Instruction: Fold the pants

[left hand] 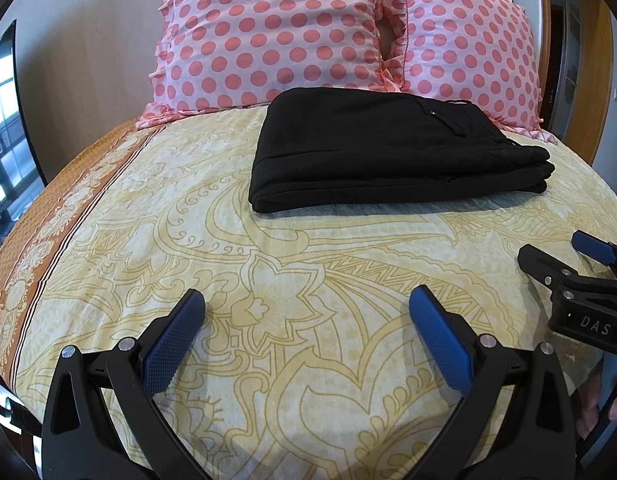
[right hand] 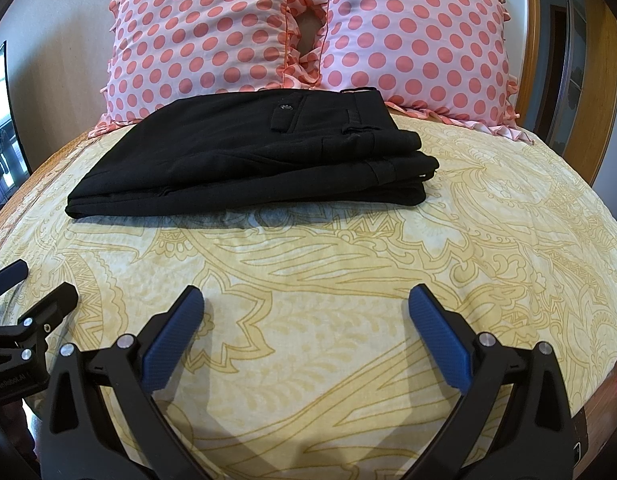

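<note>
Black pants [left hand: 388,148] lie folded into a compact stack on the bed, in front of the pillows; they also show in the right wrist view [right hand: 248,160], with a buttoned back pocket on top. My left gripper [left hand: 306,304] is open and empty, low over the sheet, well short of the pants. My right gripper [right hand: 306,304] is open and empty too, likewise short of the pants. The right gripper shows at the right edge of the left wrist view [left hand: 560,252]. The left gripper shows at the left edge of the right wrist view [right hand: 32,284].
A yellow patterned bedsheet [left hand: 308,264] with an orange border covers the bed. Two pink polka-dot pillows [left hand: 268,32] [left hand: 468,60] lean against a wooden headboard [right hand: 536,40]. A dark screen [left hand: 4,120] stands at the left wall.
</note>
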{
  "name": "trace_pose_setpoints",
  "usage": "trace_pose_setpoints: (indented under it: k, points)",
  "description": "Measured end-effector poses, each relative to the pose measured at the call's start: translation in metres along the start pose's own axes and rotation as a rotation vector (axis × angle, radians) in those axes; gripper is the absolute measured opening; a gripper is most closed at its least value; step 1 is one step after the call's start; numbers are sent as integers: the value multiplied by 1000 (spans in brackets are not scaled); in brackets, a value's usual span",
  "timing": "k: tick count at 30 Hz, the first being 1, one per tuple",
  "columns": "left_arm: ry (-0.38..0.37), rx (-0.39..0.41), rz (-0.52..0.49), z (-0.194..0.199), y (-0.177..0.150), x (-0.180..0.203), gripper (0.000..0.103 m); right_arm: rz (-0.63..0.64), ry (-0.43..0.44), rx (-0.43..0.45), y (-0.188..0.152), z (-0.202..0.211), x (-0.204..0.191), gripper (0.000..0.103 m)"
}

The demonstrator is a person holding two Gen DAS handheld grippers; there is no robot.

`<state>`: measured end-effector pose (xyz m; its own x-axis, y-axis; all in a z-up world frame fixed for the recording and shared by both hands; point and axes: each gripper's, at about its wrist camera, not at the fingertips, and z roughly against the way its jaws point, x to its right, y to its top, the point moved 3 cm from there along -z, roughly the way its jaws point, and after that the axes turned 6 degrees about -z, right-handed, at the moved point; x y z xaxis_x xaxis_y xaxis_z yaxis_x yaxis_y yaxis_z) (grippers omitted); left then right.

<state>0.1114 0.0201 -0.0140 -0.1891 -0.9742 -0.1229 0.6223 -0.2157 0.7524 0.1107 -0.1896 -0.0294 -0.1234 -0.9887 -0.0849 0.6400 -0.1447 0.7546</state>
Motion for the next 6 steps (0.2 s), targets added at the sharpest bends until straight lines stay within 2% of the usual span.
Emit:
trace_pose_setpoints:
  k: [6]
  points:
    - [0,4,0,1,0,0,102,0,0,0,0,0,0,101]
